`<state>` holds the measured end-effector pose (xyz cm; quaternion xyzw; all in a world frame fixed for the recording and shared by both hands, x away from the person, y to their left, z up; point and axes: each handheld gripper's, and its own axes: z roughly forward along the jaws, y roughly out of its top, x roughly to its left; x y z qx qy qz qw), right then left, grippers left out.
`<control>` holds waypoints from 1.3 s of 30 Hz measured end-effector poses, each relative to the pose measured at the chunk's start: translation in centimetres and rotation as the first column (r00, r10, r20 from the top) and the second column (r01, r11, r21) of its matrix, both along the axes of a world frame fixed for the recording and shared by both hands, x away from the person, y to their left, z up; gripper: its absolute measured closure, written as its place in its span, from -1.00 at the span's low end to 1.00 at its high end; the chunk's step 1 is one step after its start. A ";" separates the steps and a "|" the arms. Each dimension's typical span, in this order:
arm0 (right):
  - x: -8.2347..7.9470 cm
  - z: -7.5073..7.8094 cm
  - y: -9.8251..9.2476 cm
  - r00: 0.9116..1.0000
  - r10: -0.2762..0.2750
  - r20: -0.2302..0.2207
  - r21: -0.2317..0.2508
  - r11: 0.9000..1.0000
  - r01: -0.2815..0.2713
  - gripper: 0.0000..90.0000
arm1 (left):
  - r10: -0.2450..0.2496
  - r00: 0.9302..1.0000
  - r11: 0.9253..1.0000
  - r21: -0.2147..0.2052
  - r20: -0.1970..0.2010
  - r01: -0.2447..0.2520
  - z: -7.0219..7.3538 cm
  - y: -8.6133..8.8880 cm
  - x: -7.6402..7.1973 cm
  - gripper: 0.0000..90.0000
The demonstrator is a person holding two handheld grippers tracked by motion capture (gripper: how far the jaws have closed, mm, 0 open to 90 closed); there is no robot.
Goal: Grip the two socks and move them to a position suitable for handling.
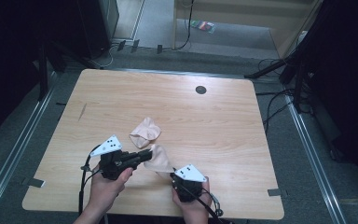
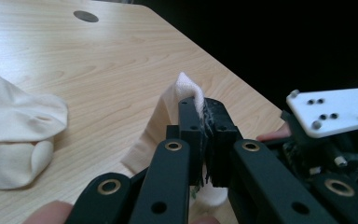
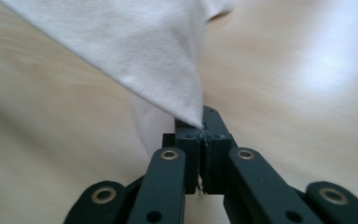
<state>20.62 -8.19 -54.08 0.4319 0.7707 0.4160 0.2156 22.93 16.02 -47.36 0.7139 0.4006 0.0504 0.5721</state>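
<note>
Your two hands enter from the near edge of the wooden table (image 1: 223, 126), each carrying a black gripper, and between them hangs a pale cream sock (image 1: 160, 160), pulled into a slack, slanted sheet just above the tabletop. Your left gripper (image 1: 148, 154) points toward the right, its jaws clenched on one end of the sock; in the left gripper view (image 2: 204, 135) a white ribbed edge of the fabric (image 2: 189, 88) curls up and over the pinched jaw tips, with more cloth (image 2: 161, 126) draping down toward the wood. Your right gripper (image 1: 172, 176) sits close to the near edge, its jaws likewise clamped on the sock: in the right gripper view (image 3: 201, 133) a corner of finely knit, off-white fabric (image 3: 135, 51) narrows to a point caught between the closed tips and spreads upward in a taut triangle. A second sock (image 1: 145, 132) of the same cream colour lies crumpled in a loose, rounded heap on the table just beyond the held one, near the middle of the board; a dark round hole (image 1: 201, 89) marks the far side.
</note>
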 end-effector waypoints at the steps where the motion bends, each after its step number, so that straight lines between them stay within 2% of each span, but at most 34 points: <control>1: 0.0 0.3 -0.3 0.999 -0.021 0.050 -0.043 0.999 0.023 0.98 | 0.004 1.000 1.000 0.018 -0.001 -0.004 -0.2 0.0 0.1 0.95; 3: 0.0 0.9 -1.1 0.988 -0.051 0.143 -0.121 0.990 0.069 0.98 | 0.015 1.000 0.999 0.045 -0.016 -0.014 -1.1 -0.1 0.5 0.96; 4: -0.1 1.2 -1.3 0.982 -0.060 0.180 -0.161 0.983 0.090 0.98 | 0.015 1.000 0.999 0.045 -0.016 -0.014 -1.1 -0.1 0.5 0.96; 5: -0.2 1.4 -1.5 0.970 -0.058 0.234 -0.217 0.970 0.110 0.98 | 0.020 0.999 0.998 0.067 -0.043 -0.017 -2.1 -0.3 0.8 0.96; 6: -0.5 1.4 -1.4 0.955 -0.066 0.291 -0.274 0.950 0.149 0.96 | 0.019 0.998 0.997 0.074 -0.056 -0.014 -2.6 -0.5 0.9 0.96; 7: -0.5 1.4 -1.4 0.955 -0.066 0.291 -0.274 0.950 0.149 0.96 | 0.019 0.998 0.997 0.074 -0.056 -0.014 -2.6 -0.5 0.9 0.96; 8: -1.0 1.2 -1.2 0.928 -0.046 0.370 -0.355 0.916 0.188 0.81 | 0.041 0.998 0.987 0.156 -0.054 -0.032 -3.4 -0.8 1.1 0.96; 9: -1.2 1.1 -1.1 0.933 -0.031 0.358 -0.350 0.922 0.165 0.65 | 0.047 0.998 0.980 0.196 -0.052 -0.036 -3.8 -0.7 1.3 0.96; 10: -1.2 1.0 -1.0 0.948 -0.004 0.318 -0.327 0.938 0.114 0.47 | 0.052 0.997 0.974 0.225 -0.062 -0.037 -4.3 -0.6 1.4 0.96; 11: -1.1 0.8 -1.0 0.967 0.035 0.253 -0.297 0.954 0.043 0.29 | 0.060 0.995 0.970 0.240 -0.079 -0.040 -4.9 -0.4 1.6 0.95; 12: -1.1 0.8 -1.0 0.967 0.035 0.253 -0.297 0.954 0.043 0.29 | 0.060 0.995 0.970 0.240 -0.079 -0.040 -4.9 -0.4 1.6 0.95; 13: -1.1 0.5 -1.0 0.982 0.117 0.146 -0.213 0.973 -0.085 0.00 | 0.082 0.990 0.967 0.248 -0.112 -0.052 -5.9 0.3 1.9 0.95; 15: -1.0 0.5 -1.1 0.983 0.171 0.067 -0.147 0.976 -0.160 -0.25 | 0.093 0.987 0.961 0.271 -0.131 -0.054 -6.5 0.8 2.1 0.95; 18: -0.6 1.1 -1.9 0.972 0.236 0.001 -0.034 0.971 -0.235 -0.36 | 0.088 0.987 0.955 0.293 -0.134 -0.046 -6.9 1.0 2.0 0.95; 19: -0.4 1.4 -2.4 0.972 0.234 -0.003 0.010 0.972 -0.234 -0.35 | 0.082 0.987 0.954 0.297 -0.137 -0.038 -6.9 0.9 1.9 0.95; 21: 0.3 1.9 -3.6 0.975 0.221 -0.021 0.097 0.971 -0.218 -0.23 | 0.077 0.989 0.947 0.320 -0.126 -0.033 -7.0 0.8 1.7 0.93; 22: 0.8 1.9 -4.3 0.982 0.187 -0.037 0.131 0.975 -0.181 -0.11 | 0.070 0.989 0.945 0.327 -0.127 -0.025 -7.0 0.8 1.6 0.89; 23: 1.0 1.9 -4.6 0.987 0.150 -0.057 0.132 0.981 -0.142 0.02 | 0.068 0.990 0.948 0.318 -0.125 -0.025 -7.0 0.8 1.5 0.81; 24: 1.0 1.9 -4.6 0.987 0.150 -0.057 0.132 0.981 -0.142 0.02 | 0.068 0.990 0.948 0.318 -0.125 -0.025 -7.0 0.8 1.5 0.67; 25: 1.4 1.2 -5.2 0.993 0.039 -0.114 0.101 0.995 -0.028 0.12 | 0.083 0.990 0.950 0.309 -0.111 -0.045 -7.0 0.9 1.3 0.51; 26: 1.5 0.8 -5.2 0.989 0.039 -0.141 0.108 0.994 -0.024 0.16 | 0.097 0.990 0.951 0.304 -0.103 -0.061 -6.9 1.1 1.3 0.43; 29: 1.1 0.5 -4.6 0.983 0.022 -0.185 0.055 0.998 -0.012 0.18 | 0.134 0.987 0.952 0.288 -0.088 -0.103 -6.9 1.5 1.3 0.29; 32: 0.6 0.6 -4.3 0.983 -0.005 -0.186 0.024 1.000 0.010 0.17 | 0.142 0.985 0.952 0.285 -0.093 -0.111 -7.0 1.7 1.5 0.28; 33: 0.2 0.5 -4.2 0.983 -0.024 -0.181 -0.006 1.000 0.023 0.19 | 0.143 0.985 0.950 0.293 -0.099 -0.109 -7.3 1.6 1.7 0.31; 36: -0.1 0.3 -3.9 0.983 -0.028 -0.180 -0.023 0.999 0.024 0.31 | 0.136 0.985 0.947 0.308 -0.105 -0.098 -7.5 1.3 1.8 0.50; 37: -0.1 0.2 -3.7 0.984 -0.028 -0.174 -0.031 0.999 0.023 0.40 | 0.127 0.987 0.940 0.331 -0.099 -0.088 -7.6 0.9 1.7 0.59; 39: -0.2 0.0 -3.4 0.986 -0.019 -0.167 -0.064 0.998 0.008 0.57 | 0.127 0.988 0.932 0.351 -0.086 -0.089 -7.6 0.7 1.5 0.75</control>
